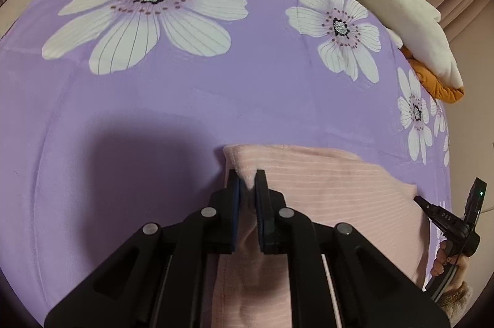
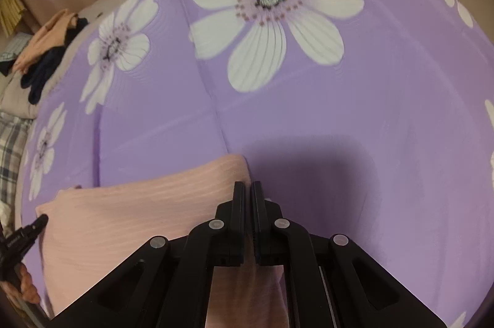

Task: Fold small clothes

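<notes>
A pale pink ribbed garment (image 1: pixel 324 192) lies on a purple bedsheet with white flowers (image 1: pixel 216 99). My left gripper (image 1: pixel 247 183) is shut on the garment's left corner, with pink cloth pinched between the jaws. In the right wrist view the same garment (image 2: pixel 129 204) spreads to the left. My right gripper (image 2: pixel 248 189) is shut on the garment's right corner, with cloth running back between the fingers. The right gripper's body (image 1: pixel 454 223) also shows at the left wrist view's right edge, and the left gripper's body (image 2: pixel 21 235) at the right wrist view's left edge.
A white and orange plush toy (image 1: pixel 401 16) lies along the sheet's far right edge. A pile of pink and dark clothes (image 2: pixel 46 50) sits at the far left in the right wrist view. A checked fabric (image 2: pixel 12 149) lies beyond the sheet's left edge.
</notes>
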`<action>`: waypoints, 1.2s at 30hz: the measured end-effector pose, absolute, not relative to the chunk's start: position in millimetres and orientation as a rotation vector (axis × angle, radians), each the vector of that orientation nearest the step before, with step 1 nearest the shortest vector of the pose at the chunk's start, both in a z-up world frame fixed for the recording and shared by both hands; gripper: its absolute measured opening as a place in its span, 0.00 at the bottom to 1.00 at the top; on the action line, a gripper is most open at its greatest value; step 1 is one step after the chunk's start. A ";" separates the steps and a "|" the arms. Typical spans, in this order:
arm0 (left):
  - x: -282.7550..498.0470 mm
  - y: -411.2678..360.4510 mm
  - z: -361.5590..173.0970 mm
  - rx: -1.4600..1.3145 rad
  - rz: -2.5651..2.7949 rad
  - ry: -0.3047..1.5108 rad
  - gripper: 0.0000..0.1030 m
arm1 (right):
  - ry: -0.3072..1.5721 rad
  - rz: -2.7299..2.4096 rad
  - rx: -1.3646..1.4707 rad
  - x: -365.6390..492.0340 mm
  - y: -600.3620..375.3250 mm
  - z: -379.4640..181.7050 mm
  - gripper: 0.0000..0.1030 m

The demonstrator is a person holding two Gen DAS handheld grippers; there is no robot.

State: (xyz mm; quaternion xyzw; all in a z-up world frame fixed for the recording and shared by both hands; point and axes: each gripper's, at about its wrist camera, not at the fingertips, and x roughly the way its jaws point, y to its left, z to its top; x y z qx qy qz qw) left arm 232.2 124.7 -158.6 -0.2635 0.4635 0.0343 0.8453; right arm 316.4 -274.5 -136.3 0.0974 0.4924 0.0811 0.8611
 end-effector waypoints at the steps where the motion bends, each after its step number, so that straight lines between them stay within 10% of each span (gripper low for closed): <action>1: 230.9 125.5 -157.9 -0.563 0.076 0.974 0.15 | 1.033 0.168 0.197 316.3 -274.0 -137.9 0.06; 6: 210.6 135.0 -139.6 -0.588 0.096 0.931 0.49 | 1.015 0.180 0.262 306.2 -288.4 -129.2 0.20; 8: 199.2 139.7 -133.7 -0.615 0.082 0.918 0.67 | 1.003 0.172 0.325 295.5 -302.5 -120.8 0.57; 12: 171.3 137.3 -132.3 -0.647 0.014 0.939 0.72 | 0.947 0.200 0.416 259.9 -326.5 -103.8 0.59; 31: 145.6 98.6 -167.7 -0.724 -0.089 1.012 0.71 | 0.978 0.306 0.602 154.2 -328.8 -158.6 0.68; 36: 154.6 85.7 -172.9 -0.727 -0.072 1.010 0.40 | 0.921 0.317 0.610 177.7 -310.6 -163.2 0.58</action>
